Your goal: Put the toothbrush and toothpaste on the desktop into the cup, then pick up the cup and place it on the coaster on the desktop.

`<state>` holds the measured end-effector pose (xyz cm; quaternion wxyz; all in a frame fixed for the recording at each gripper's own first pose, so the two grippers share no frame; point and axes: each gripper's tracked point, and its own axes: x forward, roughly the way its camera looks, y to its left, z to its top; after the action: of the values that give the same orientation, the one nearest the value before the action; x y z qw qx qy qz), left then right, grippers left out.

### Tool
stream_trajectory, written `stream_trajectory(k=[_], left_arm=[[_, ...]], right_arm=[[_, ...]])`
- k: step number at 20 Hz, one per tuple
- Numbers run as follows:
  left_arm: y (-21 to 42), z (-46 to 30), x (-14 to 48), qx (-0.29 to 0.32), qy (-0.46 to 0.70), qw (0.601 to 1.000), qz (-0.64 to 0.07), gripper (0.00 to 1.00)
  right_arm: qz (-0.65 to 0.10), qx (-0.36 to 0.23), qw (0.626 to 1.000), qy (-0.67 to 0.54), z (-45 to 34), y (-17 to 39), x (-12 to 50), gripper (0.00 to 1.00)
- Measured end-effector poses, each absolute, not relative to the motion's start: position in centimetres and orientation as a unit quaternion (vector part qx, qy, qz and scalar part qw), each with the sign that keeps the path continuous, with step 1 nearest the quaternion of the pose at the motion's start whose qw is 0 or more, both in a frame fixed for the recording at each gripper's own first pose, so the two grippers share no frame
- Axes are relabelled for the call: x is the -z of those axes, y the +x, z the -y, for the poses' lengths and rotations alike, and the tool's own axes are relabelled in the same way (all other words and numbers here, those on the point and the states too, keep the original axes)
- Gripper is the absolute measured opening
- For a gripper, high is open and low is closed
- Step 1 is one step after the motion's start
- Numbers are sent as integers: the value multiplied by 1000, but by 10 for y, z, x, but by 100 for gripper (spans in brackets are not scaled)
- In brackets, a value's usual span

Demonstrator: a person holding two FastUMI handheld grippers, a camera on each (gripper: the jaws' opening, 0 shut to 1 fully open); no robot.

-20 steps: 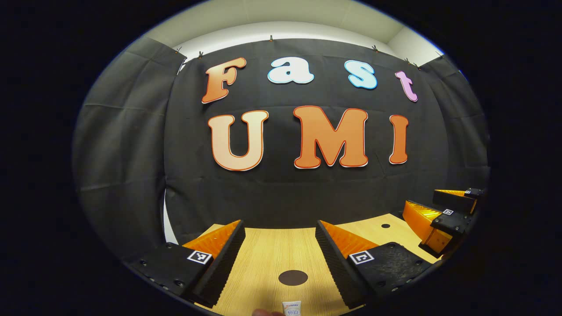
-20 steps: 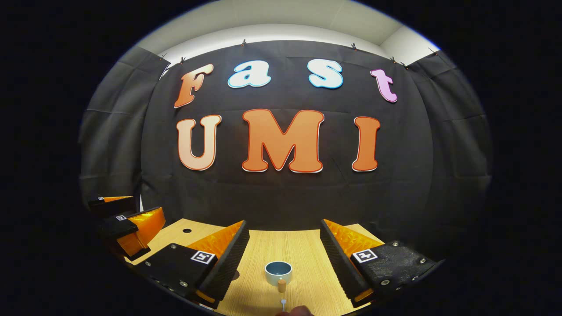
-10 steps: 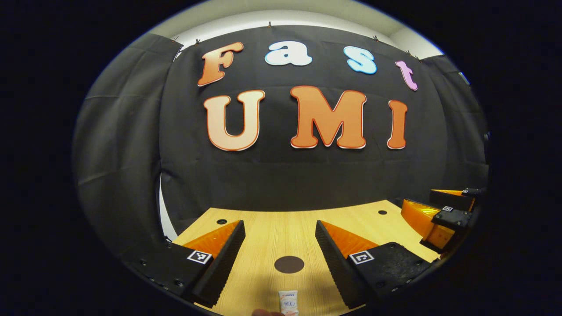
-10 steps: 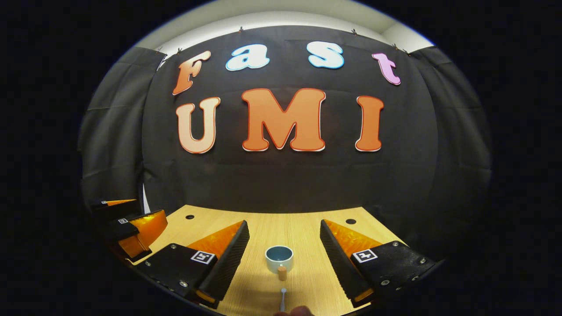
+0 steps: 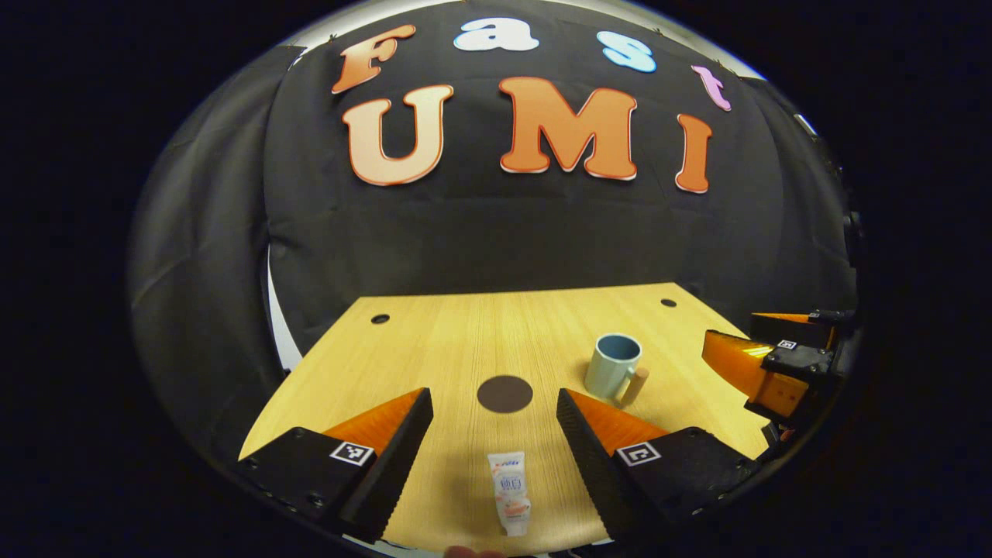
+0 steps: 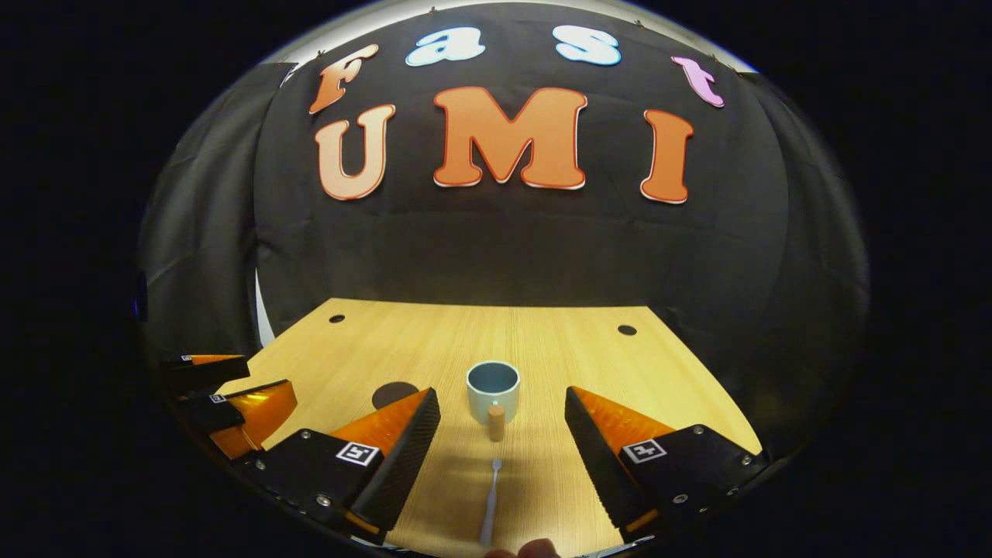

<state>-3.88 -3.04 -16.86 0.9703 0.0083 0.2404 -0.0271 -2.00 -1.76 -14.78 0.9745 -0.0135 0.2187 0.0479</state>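
Note:
A white toothpaste tube lies on the wooden desk between the fingers of my open left gripper, which hovers above it. Just beyond sits the dark round coaster, with the pale blue cup and its wooden handle to the right. In the right gripper view, a white toothbrush lies lengthwise between the fingers of my open right gripper. The cup stands upright right ahead, handle toward me. The coaster peeks out behind the left finger.
The desk has small dark holes near its far corners and ends at the black cloth wall. The right gripper shows at the left gripper view's right edge; the left gripper shows at the right gripper view's left edge.
Both views have tilted down toward the desk. More tabletop shows now, the cup has come into the left gripper view, and the toothpaste and toothbrush show at fuller length.

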Motion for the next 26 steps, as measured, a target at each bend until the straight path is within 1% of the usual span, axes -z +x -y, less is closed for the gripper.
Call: stream_trajectory(k=[3,9,12,17,21,23,24,25,26], left_arm=[[-53,29,202,31,5,959,-283,98],[-73,30,247,36,-7,932,-360,98],[-78,30,263,34,-14,922,-386,98],[-83,28,281,31,-14,913,-407,98],[-84,28,287,31,-13,910,-413,98],[-84,27,289,29,-13,909,-415,98],[-84,27,289,28,-14,909,-416,98],[-84,27,291,28,-15,908,-418,98],[-84,27,292,27,-16,907,-419,98]], right_arm=[[-268,-51,962,-15,17,-28,178,98],[-391,-53,919,-17,17,-55,249,99],[-423,-55,904,-27,24,-61,267,99],[-465,-62,883,-34,18,-62,307,99],[-479,-57,875,-37,21,-58,323,98],[-487,-54,871,-38,23,-55,331,96],[-495,-53,867,-36,23,-55,336,90],[-505,-51,861,-34,21,-57,342,87],[-512,-50,857,-31,22,-57,346,80]])
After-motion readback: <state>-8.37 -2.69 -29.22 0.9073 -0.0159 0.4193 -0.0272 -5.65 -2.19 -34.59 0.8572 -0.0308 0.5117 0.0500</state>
